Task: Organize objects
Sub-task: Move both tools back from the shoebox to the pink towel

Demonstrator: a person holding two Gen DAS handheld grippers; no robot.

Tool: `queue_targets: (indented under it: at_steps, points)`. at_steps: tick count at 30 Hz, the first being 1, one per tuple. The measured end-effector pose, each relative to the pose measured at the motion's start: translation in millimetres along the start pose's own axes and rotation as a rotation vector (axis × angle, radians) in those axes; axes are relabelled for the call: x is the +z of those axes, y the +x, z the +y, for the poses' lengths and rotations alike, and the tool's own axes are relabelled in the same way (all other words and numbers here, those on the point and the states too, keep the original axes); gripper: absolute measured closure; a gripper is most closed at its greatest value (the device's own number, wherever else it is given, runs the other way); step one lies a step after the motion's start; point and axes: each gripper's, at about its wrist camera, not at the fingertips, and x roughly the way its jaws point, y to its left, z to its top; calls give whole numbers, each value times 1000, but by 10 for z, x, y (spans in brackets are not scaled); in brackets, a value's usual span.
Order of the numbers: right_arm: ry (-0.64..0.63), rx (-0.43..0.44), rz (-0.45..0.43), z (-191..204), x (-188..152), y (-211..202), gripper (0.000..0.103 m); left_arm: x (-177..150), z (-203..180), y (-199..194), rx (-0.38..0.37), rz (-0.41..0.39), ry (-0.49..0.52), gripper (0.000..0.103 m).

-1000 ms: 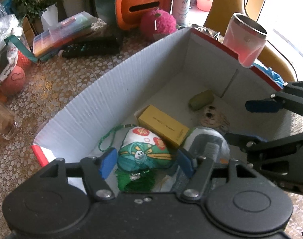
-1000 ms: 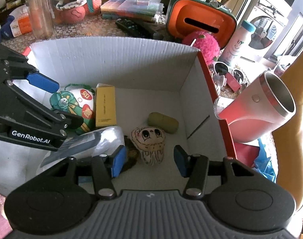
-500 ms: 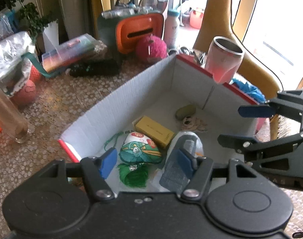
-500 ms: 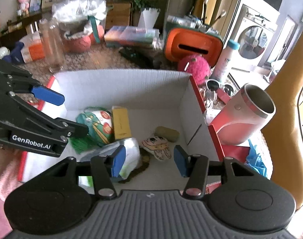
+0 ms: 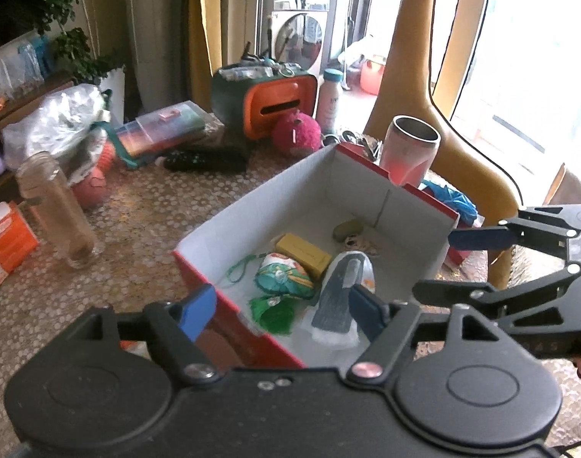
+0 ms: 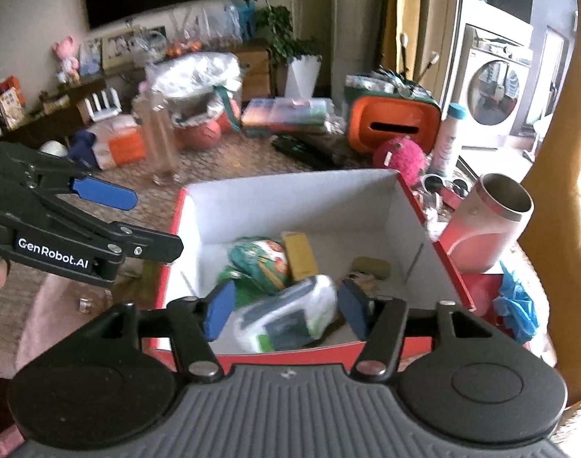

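A worktop [image 5: 145,229] covered in a pale dotted cloth spreads out ahead of both claws, crowded with household things. Directly below and in front of the claws sits an open cardboard box [image 5: 252,210] with white inner walls and a red rim. The left claw [image 5: 279,307] hangs above the box's near corner, and the right claw [image 6: 286,307] hangs above its near wall; each has its blue-padded jaws spread apart with nothing gripped, and both pairs of jaws have just been opening wider. Beyond the box's far right corner, past the right claw, stands a pink metal tumbler [image 6: 489,225] with an open mouth. Farther ahead of the claws are an orange and green case [image 5: 267,103] with a slot, and a fuzzy pink ball [image 5: 296,135] just in front of it. To the left of the left claw stands a clear empty bottle [image 5: 55,210]. Inside the box, just under the claw tips, lies a white plastic-wrapped packet [image 6: 290,318]; next to it a teal, red and white printed pouch [image 5: 284,276] with a green tassel [image 5: 273,311], then a yellow carton [image 5: 303,253], and farthest back a small olive pebble-shaped item [image 5: 347,228].
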Motion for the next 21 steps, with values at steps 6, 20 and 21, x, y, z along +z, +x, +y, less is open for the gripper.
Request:
queue_targets:
  at_steps: [6, 20, 21]
  points:
    - [6, 32, -39, 183, -24, -172, 36, -173, 199, -271, 18, -26, -28, 18]
    - [9, 133, -72, 751, -163, -243, 21, -662, 812, -690, 106, -69, -115, 1]
    - [10, 141, -70, 800, -182, -232, 21, -694, 857, -708, 113, -70, -120, 1]
